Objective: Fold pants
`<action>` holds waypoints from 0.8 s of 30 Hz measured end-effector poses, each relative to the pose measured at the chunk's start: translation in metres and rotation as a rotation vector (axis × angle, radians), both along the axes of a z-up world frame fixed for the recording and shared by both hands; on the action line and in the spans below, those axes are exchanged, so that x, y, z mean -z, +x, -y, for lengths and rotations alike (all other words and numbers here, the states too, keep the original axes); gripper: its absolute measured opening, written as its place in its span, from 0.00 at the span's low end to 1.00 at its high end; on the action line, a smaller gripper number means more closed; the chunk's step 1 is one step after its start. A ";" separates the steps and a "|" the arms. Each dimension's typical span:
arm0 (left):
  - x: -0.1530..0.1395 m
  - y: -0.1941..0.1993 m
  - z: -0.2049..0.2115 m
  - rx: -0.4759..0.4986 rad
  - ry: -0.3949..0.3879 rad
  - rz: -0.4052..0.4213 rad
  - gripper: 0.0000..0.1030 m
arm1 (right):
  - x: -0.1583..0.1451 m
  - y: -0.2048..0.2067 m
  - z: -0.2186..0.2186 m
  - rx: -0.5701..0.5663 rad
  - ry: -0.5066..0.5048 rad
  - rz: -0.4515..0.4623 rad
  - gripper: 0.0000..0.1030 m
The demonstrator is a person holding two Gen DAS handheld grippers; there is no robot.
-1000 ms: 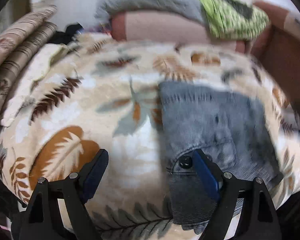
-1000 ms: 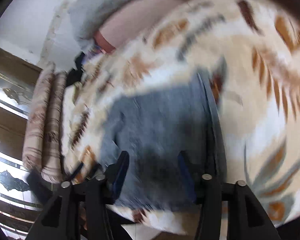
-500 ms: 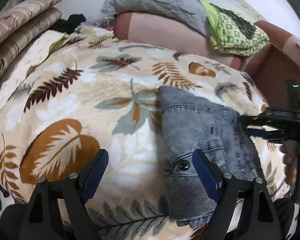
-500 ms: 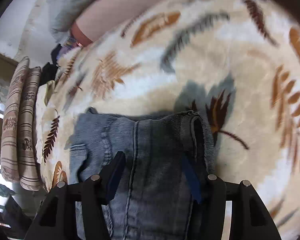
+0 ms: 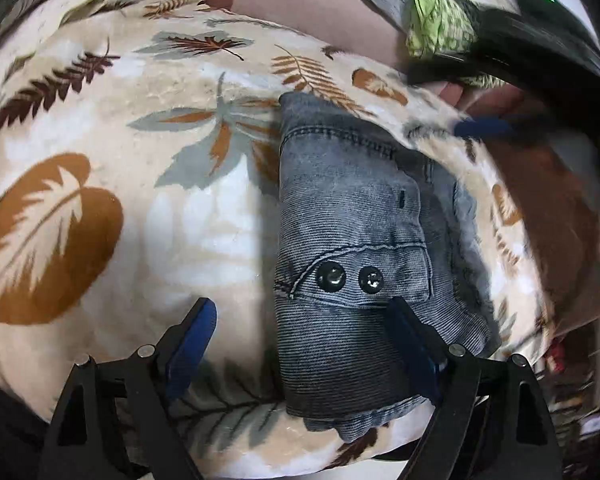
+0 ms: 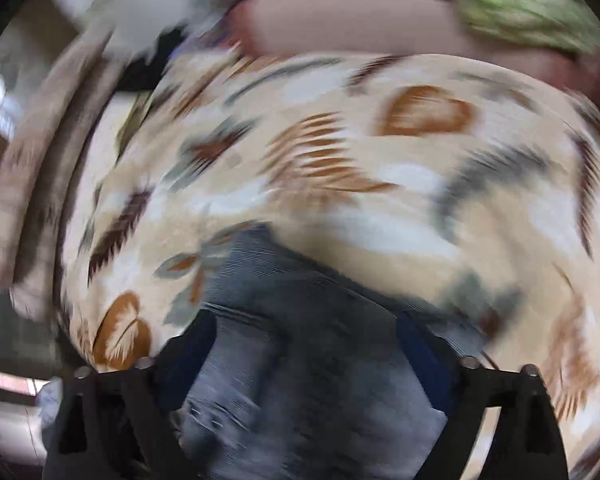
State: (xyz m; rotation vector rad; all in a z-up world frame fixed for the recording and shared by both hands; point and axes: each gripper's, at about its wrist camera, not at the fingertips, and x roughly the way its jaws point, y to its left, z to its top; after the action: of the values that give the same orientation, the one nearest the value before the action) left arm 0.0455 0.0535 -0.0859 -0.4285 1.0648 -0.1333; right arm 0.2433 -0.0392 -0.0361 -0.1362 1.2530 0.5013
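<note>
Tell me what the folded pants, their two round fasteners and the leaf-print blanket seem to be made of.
Folded pants: faded grey-blue denim, matte, with fine ribbed weave and stitched seams. Round fasteners: probably dark metal snaps, glossy, catching light. Leaf-print blanket: likely plush fleece, soft and fuzzy.

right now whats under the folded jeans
The folded jeans lie on a leaf-print blanket, which shows on every side of them. Darker denim layers peek out at their right edge. Whatever lies directly beneath the denim is covered.
</note>
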 end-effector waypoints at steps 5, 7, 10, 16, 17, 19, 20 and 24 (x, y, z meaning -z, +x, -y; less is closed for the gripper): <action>0.000 0.001 0.002 0.008 -0.027 0.000 0.84 | 0.049 0.038 -0.062 -0.076 -0.134 -0.139 0.90; 0.000 0.001 0.005 0.020 -0.021 0.010 0.81 | 0.076 0.043 -0.072 -0.111 -0.222 -0.201 0.38; -0.002 0.002 0.008 0.033 -0.014 0.017 0.81 | 0.067 0.038 -0.071 -0.102 -0.189 -0.133 0.24; 0.000 0.001 0.016 0.037 0.011 0.030 0.81 | 0.030 0.040 -0.024 0.118 -0.092 0.047 0.25; 0.000 0.000 0.015 0.032 -0.002 0.030 0.81 | 0.013 0.032 -0.007 0.158 -0.042 0.085 0.26; 0.000 -0.006 0.007 0.022 -0.029 0.030 0.81 | -0.009 0.011 0.018 0.166 0.080 0.077 0.28; -0.002 -0.006 0.004 0.017 -0.041 0.025 0.81 | -0.013 -0.002 0.028 0.148 0.127 0.050 0.30; -0.019 -0.010 -0.004 -0.038 -0.008 0.070 0.81 | 0.016 -0.047 0.094 0.209 0.143 0.035 0.68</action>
State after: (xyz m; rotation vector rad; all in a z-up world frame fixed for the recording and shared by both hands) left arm 0.0351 0.0579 -0.0674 -0.4481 0.9867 -0.1186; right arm 0.1959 -0.1335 -0.0521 0.1059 1.1776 0.4039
